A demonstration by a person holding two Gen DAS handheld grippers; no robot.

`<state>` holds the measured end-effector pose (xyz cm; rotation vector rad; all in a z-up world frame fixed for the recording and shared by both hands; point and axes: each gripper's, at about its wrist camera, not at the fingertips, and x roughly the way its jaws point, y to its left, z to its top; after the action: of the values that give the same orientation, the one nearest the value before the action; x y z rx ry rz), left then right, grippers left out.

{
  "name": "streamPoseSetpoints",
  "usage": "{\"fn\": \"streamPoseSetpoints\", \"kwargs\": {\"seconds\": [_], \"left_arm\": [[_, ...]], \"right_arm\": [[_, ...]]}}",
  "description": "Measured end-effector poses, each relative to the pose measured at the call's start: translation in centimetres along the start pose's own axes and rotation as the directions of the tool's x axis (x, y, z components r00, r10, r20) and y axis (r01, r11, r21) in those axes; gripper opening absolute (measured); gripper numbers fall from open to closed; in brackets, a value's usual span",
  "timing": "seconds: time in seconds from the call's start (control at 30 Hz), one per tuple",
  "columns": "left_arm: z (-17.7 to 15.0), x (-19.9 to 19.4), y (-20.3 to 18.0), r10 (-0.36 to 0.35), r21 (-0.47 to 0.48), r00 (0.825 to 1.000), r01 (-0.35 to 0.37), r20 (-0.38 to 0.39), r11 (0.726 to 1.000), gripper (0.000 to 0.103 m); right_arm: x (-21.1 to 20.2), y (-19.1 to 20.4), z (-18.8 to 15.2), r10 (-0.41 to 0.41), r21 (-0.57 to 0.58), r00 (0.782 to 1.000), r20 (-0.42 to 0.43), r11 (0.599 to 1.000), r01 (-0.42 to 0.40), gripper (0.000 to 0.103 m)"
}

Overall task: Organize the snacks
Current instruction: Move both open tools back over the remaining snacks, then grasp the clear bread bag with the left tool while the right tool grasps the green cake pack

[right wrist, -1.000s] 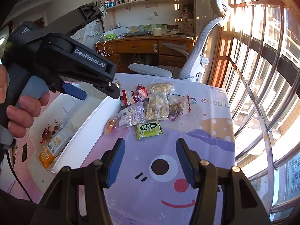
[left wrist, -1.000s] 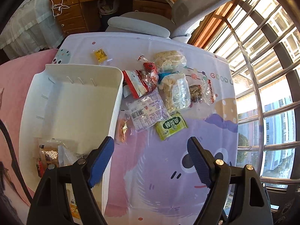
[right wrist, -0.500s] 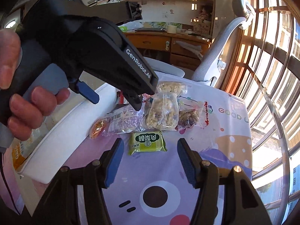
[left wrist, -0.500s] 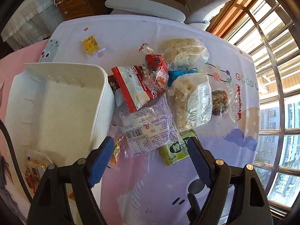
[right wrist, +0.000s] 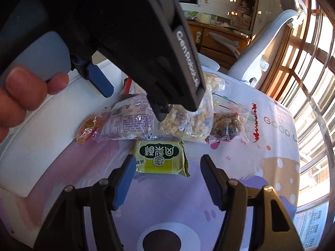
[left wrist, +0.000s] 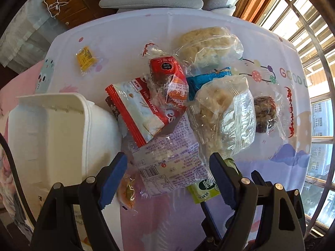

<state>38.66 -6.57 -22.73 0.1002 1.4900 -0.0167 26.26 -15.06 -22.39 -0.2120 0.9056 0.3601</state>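
Several snacks lie in a pile on the printed tablecloth (left wrist: 146, 31) beside a white bin (left wrist: 62, 136). My left gripper (left wrist: 166, 177) points straight down, open, over a clear packet with purple print (left wrist: 167, 159); its pads do not touch the packet. A green packet (right wrist: 161, 156) lies flat in line with the gap of my right gripper (right wrist: 167, 179). The right jaws are opening and the pads stand clear of the packet. In the right wrist view, the left gripper (right wrist: 132, 96) and the hand (right wrist: 25, 96) holding it fill the upper left.
The pile also holds a red-and-white milk-flavour pack (left wrist: 138, 108), a red packet (left wrist: 167, 69), a blue packet (left wrist: 209, 79), two clear bags of puffed snack (left wrist: 226, 113), a nut-cluster bag (left wrist: 264, 113) and a small orange snack (left wrist: 126, 190). A yellow sweet (left wrist: 85, 57) lies apart. Grey chair (right wrist: 261, 48) behind the table.
Both grippers have come down closer to the snack pile. The right jaws have widened a little. The left gripper now fills far more of the right wrist view.
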Motion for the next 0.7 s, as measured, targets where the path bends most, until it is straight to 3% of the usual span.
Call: {"fn": "streamPoseSetpoints", "kwargs": {"seconds": [0.23,0.43,0.57,0.67,0.7], "left_arm": [[0.4,0.7,-1.7,0.058,0.07,0.998,-0.057,-0.011,0.996,0.08],[0.6,1.2,-2.2,0.068,0.073,0.996,-0.064,-0.05,0.995,0.079],[0.7,1.4,-2.3,0.066,0.071,0.996,-0.061,-0.061,0.996,0.073],[0.8,1.2,-2.6,0.075,0.077,0.996,-0.07,-0.057,0.995,0.07],[0.8,1.2,-2.6,0.064,0.078,0.996,-0.059,-0.06,0.995,0.064]], "right_arm": [[1.5,0.8,-0.1,0.018,-0.003,0.999,-0.032,1.0,-0.018,0.064],[1.9,1.6,-0.3,0.003,-0.013,1.0,-0.029,1.0,-0.004,0.065],[2.0,1.7,-0.6,0.009,0.001,0.999,-0.035,1.0,-0.009,0.064],[2.0,1.7,-0.8,0.02,0.004,0.999,-0.038,1.0,-0.019,0.058],[1.9,1.7,-0.8,0.021,0.01,0.999,-0.04,1.0,-0.021,0.056]]}}
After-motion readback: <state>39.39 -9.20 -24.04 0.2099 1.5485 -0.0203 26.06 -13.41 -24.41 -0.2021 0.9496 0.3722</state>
